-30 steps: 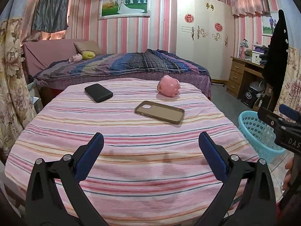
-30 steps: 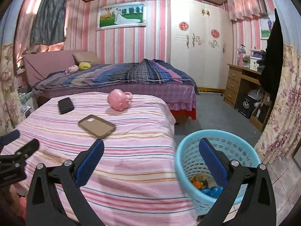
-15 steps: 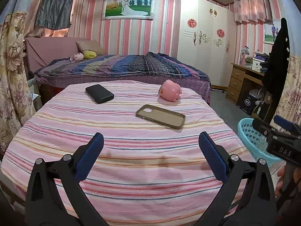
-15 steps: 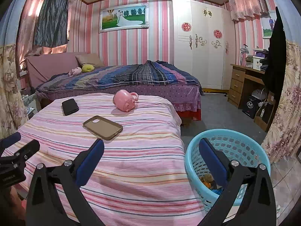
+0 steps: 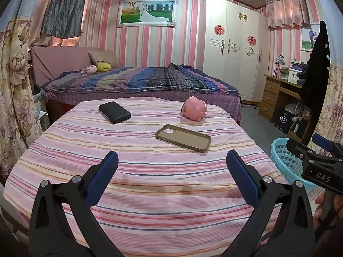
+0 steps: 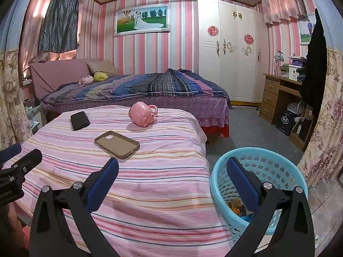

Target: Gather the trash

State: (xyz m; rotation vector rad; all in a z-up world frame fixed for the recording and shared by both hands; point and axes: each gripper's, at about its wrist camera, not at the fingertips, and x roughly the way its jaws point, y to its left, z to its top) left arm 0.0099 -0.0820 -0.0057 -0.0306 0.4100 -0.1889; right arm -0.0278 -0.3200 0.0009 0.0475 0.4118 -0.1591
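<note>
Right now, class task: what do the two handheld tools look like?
Both match: the left tool and right tool each have black angular arms, silver pivot bolts and blue padded fingers. White lettering "DAS" marks the right tool's black body in the left wrist view.

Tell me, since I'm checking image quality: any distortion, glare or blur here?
Left wrist view: fisheye bends the wardrobe, corners are black, the phone case is sharp. Right wrist view: same bending, window glow by the curtain, basket contents dim.
</note>
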